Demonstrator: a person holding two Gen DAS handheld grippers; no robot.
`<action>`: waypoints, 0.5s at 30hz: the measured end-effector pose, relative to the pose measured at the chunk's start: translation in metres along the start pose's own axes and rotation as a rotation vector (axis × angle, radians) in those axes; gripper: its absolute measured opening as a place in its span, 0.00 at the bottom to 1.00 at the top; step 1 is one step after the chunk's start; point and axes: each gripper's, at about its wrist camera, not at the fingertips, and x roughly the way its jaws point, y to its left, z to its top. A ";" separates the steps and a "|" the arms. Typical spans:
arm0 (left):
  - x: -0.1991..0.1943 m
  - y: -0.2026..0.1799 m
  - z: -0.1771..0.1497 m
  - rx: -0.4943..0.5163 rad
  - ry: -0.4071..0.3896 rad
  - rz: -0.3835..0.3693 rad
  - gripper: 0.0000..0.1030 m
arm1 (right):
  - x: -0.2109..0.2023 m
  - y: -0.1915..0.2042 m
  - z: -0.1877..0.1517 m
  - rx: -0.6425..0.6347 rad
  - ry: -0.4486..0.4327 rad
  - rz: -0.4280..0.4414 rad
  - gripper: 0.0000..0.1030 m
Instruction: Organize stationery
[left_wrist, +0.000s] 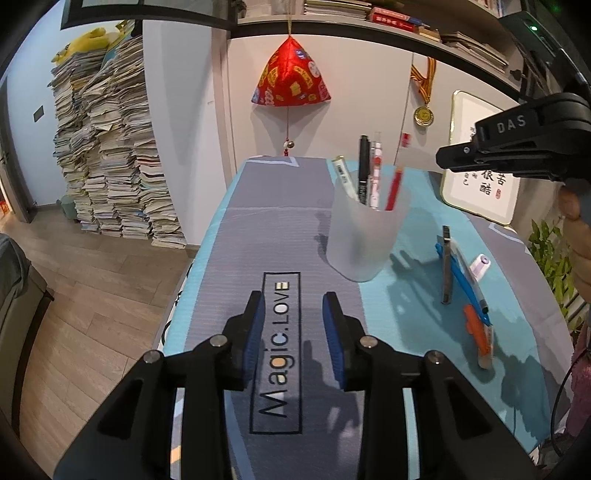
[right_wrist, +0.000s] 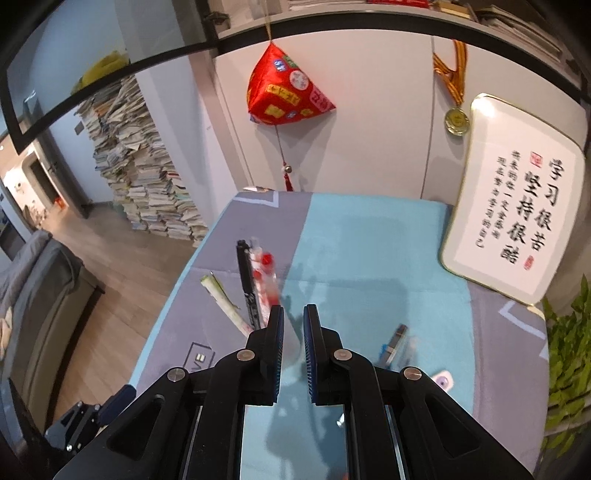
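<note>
On the counter (left_wrist: 258, 229), under a grey-and-teal cloth, my cup (left_wrist: 364, 236) stands upright near the middle. Four pens stand in it: a white marker (left_wrist: 343, 177), a black pen (left_wrist: 364, 170), a clear pen with red print (left_wrist: 376, 173) and a red pen (left_wrist: 394, 188). I count that part as sorted.

Left to do: a loose cluster lies flat on the cloth to the right of the cup, well apart from it. I see a dark grey pen (left_wrist: 447, 266), a blue pen (left_wrist: 463, 277), an orange pen (left_wrist: 478, 328) and a small white-and-lilac piece (left_wrist: 480, 264), maybe an eraser or correction tape. By my count I am roughly halfway.

My left tool (left_wrist: 294, 314) hovers over the "Magic.LOVE" print with its pads parted and nothing between them. My right tool (right_wrist: 293, 321) hangs above the cup with its pads drawn in to a narrow slit; it reads as closed and empty, and I see no pen in it.

Hard to read:
- In the right wrist view the cup is almost wholly hidden behind the tool; only the pen tops show, smeared by blur.
- The loose pens there are blurred and partly cut off by the tool's arm.
- The blue and grey pens overlap; I cannot tell whether more lies under them.
- In the left view the right tool's tips run out past the cup's far side.
</note>
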 end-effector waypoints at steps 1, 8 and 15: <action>-0.001 -0.003 0.000 0.005 -0.001 -0.004 0.29 | -0.003 -0.003 -0.002 0.002 -0.002 -0.001 0.10; -0.005 -0.026 -0.001 0.046 0.003 -0.027 0.30 | -0.024 -0.037 -0.022 0.033 -0.016 -0.051 0.10; 0.002 -0.059 -0.002 0.103 0.027 -0.056 0.30 | -0.024 -0.082 -0.047 0.108 0.034 -0.077 0.10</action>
